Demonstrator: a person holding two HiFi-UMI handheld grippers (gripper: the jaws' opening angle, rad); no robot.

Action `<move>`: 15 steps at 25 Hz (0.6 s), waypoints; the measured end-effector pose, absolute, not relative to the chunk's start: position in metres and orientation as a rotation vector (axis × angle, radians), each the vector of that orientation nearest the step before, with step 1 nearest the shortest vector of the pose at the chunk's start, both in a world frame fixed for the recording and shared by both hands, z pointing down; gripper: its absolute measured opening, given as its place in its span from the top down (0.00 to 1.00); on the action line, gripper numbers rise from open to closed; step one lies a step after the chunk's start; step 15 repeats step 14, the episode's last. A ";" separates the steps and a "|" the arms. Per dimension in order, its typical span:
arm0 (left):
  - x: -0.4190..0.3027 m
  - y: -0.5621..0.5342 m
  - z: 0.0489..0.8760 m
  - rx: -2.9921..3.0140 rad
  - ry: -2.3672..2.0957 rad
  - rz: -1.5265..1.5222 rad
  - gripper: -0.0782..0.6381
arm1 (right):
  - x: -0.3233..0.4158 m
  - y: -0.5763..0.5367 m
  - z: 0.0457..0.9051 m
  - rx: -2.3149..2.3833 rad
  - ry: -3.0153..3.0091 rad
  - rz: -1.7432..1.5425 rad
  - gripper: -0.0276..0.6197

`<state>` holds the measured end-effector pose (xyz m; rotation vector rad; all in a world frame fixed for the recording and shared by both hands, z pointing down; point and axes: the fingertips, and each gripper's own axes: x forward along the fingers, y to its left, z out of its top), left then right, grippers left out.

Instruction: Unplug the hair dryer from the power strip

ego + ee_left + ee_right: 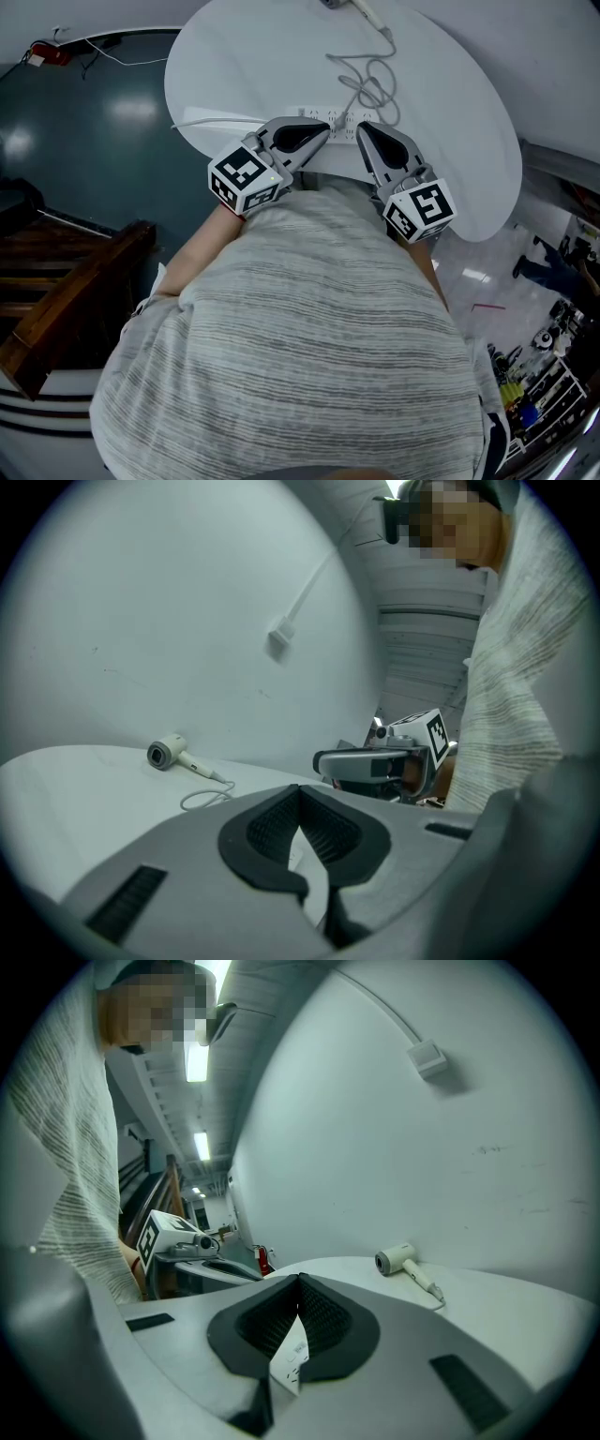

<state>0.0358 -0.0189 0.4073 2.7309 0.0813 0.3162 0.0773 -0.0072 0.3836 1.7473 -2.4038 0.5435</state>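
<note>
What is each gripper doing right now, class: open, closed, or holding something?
Left gripper: closed, holding nothing.
Right gripper: closed, holding nothing.

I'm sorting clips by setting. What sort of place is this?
Probably a lab or workshop: ceiling strip lights, a bare white table with a power strip and hair dryer, and cluttered equipment shelves nearby.

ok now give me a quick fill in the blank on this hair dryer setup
1. The hair dryer lies at the ___ side of the table, away from the person.
2. Its cord loops toward the ___ power strip.
3. The left claw and the right claw are both ___, holding nothing.
Missing words: far; white; shut
</note>
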 end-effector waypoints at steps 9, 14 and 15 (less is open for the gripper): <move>0.036 -0.019 0.409 2.726 0.082 0.314 0.88 | 0.077 -0.009 0.386 1.740 -2.407 0.557 0.92; 0.036 -0.020 0.408 2.724 0.078 0.313 0.88 | 0.078 -0.009 0.387 1.734 -2.404 0.560 0.92; 0.036 -0.020 0.408 2.724 0.078 0.313 0.88 | 0.078 -0.009 0.387 1.734 -2.404 0.560 0.92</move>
